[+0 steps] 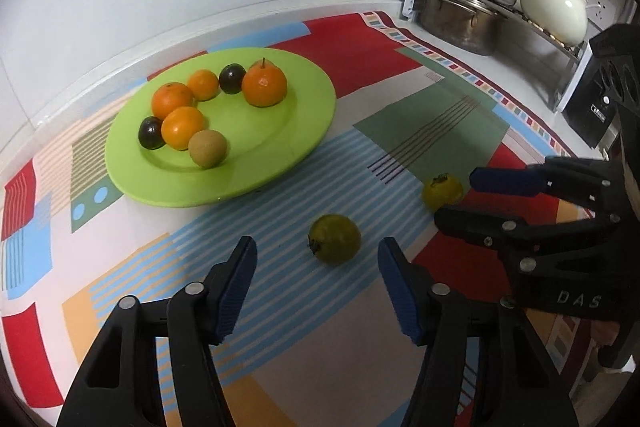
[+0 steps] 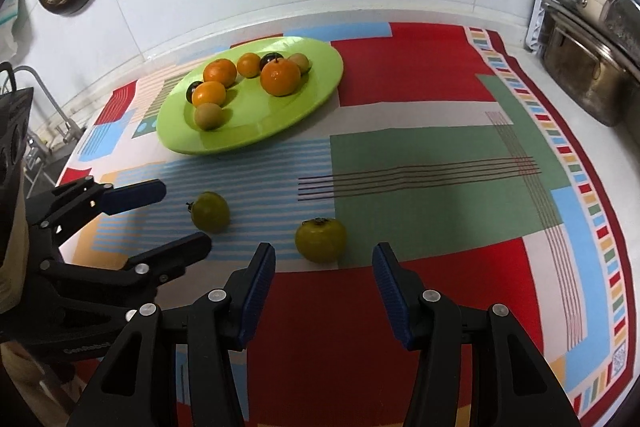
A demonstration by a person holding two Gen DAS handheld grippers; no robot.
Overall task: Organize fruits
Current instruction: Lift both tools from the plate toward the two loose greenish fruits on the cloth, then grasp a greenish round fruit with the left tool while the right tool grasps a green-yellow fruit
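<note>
Left wrist view: green plate [image 1: 280, 163] at left holds oranges and dark fruits. Left gripper [image 1: 318, 259] is spread wide, empty, with a green fruit [image 1: 335, 238] lying on the cloth [image 1: 432, 131] between its fingertips. Further right, a second green fruit [image 1: 442, 190] sits just before the right gripper [image 1: 456, 199], also wide open and empty.

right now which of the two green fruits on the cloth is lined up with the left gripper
The one with its stem pointing left, lying just ahead of the open left gripper. The other green fruit sits by the right gripper.
</note>
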